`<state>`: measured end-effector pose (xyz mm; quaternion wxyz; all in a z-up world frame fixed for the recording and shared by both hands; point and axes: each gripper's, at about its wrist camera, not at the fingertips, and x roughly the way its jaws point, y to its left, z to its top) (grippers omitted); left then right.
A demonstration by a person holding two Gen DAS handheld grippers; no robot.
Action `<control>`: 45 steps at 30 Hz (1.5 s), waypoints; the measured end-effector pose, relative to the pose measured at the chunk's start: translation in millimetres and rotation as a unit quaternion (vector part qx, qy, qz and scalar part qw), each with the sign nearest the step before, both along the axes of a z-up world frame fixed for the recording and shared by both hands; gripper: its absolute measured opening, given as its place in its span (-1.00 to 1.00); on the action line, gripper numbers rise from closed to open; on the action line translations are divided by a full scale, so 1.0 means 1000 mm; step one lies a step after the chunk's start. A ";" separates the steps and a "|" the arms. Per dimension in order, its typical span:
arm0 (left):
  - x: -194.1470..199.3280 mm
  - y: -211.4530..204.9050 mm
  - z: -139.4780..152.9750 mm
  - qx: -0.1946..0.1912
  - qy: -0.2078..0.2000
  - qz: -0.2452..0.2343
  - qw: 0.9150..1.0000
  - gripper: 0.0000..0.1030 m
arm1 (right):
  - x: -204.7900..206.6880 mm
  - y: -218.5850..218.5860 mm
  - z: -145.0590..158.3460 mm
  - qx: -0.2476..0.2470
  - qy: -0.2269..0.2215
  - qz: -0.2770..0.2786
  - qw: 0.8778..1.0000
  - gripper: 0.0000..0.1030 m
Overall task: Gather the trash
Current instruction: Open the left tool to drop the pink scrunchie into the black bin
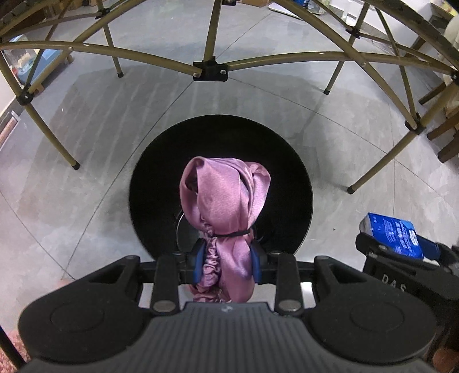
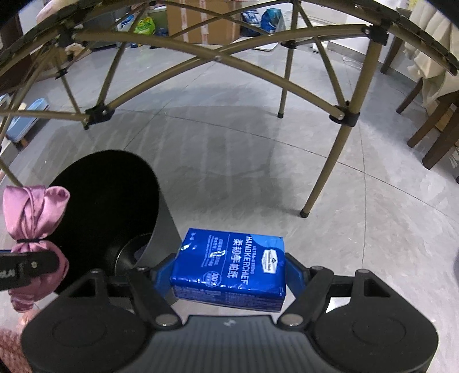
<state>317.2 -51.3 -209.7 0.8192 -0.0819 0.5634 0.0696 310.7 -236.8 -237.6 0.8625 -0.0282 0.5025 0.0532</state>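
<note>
My left gripper (image 1: 228, 262) is shut on a pink satin cloth bundle (image 1: 226, 200) tied with a black band. It hangs right over the mouth of a round black bin (image 1: 149, 186) on the floor. In the right wrist view the same bundle (image 2: 34, 212) shows at the far left beside the bin (image 2: 109, 200). My right gripper (image 2: 226, 275) is shut on a blue pack of handkerchief tissues (image 2: 229, 266), held just to the right of the bin. That pack (image 1: 393, 232) also appears at the right edge of the left wrist view.
A folding table's tan metal legs and crossbars (image 1: 210, 70) arch over the grey tiled floor behind the bin. Wooden chair legs (image 2: 430, 126) stand at the right. Boxes and bags (image 2: 200, 25) sit along the far wall.
</note>
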 end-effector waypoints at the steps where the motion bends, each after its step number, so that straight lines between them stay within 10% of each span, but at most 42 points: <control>1: 0.003 0.000 -0.001 -0.002 0.002 0.003 1.000 -0.39 | 0.002 -0.001 0.001 -0.001 -0.002 -0.003 1.000 0.46; 34: 0.039 0.005 -0.014 -0.008 0.007 0.035 0.999 -0.30 | 0.022 -0.019 0.007 0.019 -0.022 -0.030 0.999 0.46; 37: 0.038 0.003 -0.013 0.001 0.004 0.032 0.999 0.18 | 0.022 -0.020 0.008 0.019 -0.022 -0.032 0.999 0.46; 39: 0.037 0.002 -0.010 0.008 -0.005 0.034 0.999 0.89 | 0.022 -0.021 0.007 0.019 -0.022 -0.034 0.999 0.46; 45: 0.036 0.007 -0.011 0.023 -0.008 0.052 0.998 1.00 | 0.023 -0.021 0.007 0.019 -0.022 -0.032 0.999 0.46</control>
